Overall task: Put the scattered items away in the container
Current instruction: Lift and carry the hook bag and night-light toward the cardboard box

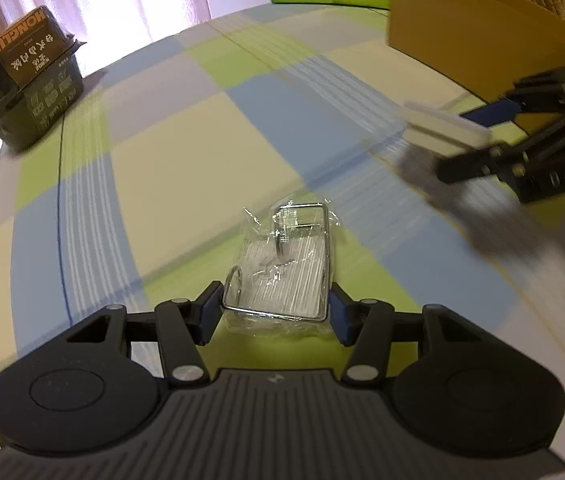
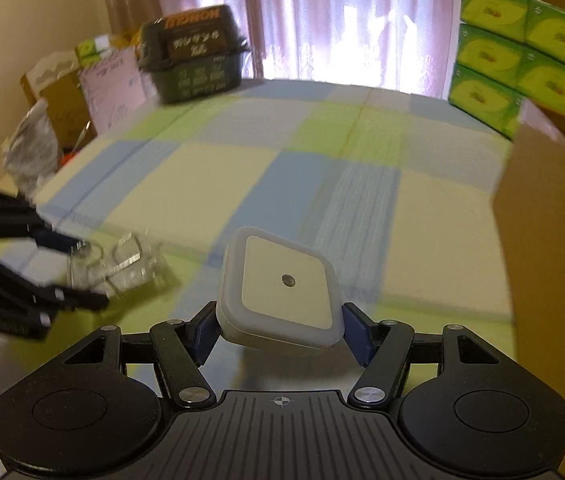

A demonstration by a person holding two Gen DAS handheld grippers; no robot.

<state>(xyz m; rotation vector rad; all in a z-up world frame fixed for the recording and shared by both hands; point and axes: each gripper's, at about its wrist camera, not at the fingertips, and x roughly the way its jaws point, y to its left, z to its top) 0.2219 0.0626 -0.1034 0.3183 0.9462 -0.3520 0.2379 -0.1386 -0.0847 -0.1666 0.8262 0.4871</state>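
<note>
A clear plastic bag of metal wire hooks (image 1: 282, 264) lies on the checked tablecloth (image 1: 186, 160). My left gripper (image 1: 276, 308) is shut on its near end, with the blue pads against the wire on both sides. The right wrist view shows the same bag (image 2: 122, 268) low on the left, between the fingers of the left gripper (image 2: 84, 272). My right gripper (image 2: 280, 320) is shut on a white square night light (image 2: 282, 292), held above the cloth. In the left wrist view, the right gripper (image 1: 470, 140) and the light (image 1: 446, 124) are blurred, just in front of the brown cardboard box (image 1: 462, 28).
The cardboard box wall (image 2: 546, 240) rises at the table's right side. A black lidded package (image 1: 26, 80) sits at the far left corner by the curtain. Green tissue boxes (image 2: 522, 52) are stacked behind the cardboard box. Cartons and a crumpled clear bag (image 2: 30, 148) stand off the table's left edge.
</note>
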